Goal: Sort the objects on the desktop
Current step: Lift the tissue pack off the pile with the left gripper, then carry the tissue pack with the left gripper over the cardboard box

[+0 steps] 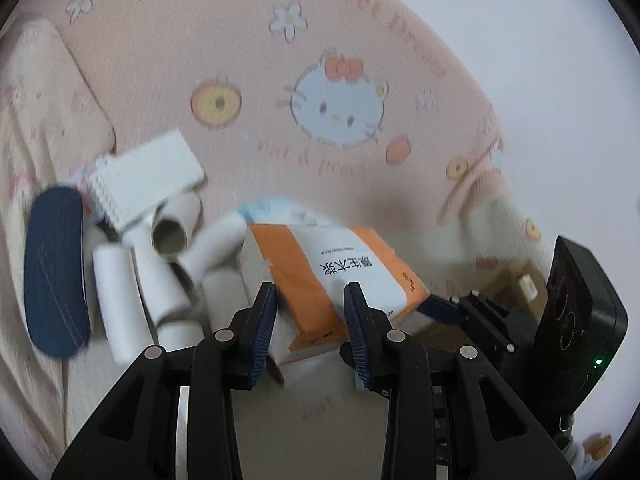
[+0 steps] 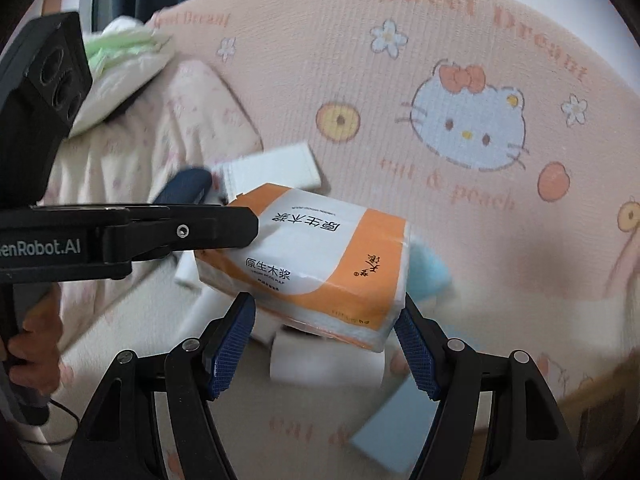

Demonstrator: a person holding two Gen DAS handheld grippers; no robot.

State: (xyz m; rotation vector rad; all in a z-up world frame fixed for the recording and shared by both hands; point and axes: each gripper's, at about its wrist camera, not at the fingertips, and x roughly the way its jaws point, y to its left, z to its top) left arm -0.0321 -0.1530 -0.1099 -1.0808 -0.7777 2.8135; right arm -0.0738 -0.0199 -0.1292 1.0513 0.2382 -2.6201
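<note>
An orange-and-white tissue pack (image 1: 340, 272) (image 2: 320, 264) is held up above a pile of white paper rolls (image 1: 120, 296). My left gripper (image 1: 311, 304) is closed on one end of the pack. My right gripper (image 2: 326, 344) has its jaws apart around the other end; I cannot tell whether its pads touch the pack. The left gripper's fingers (image 2: 192, 232) reach the pack from the left in the right wrist view. The right gripper's body (image 1: 576, 320) shows at the right in the left wrist view.
A pink Hello Kitty blanket (image 1: 340, 108) (image 2: 472, 120) covers the surface. A white box (image 1: 152, 180) (image 2: 272, 172) and a dark blue oval object (image 1: 56, 272) lie beside the rolls. A light blue flat item (image 2: 396, 428) lies near the front. A white-green bundle (image 2: 124, 56) sits far left.
</note>
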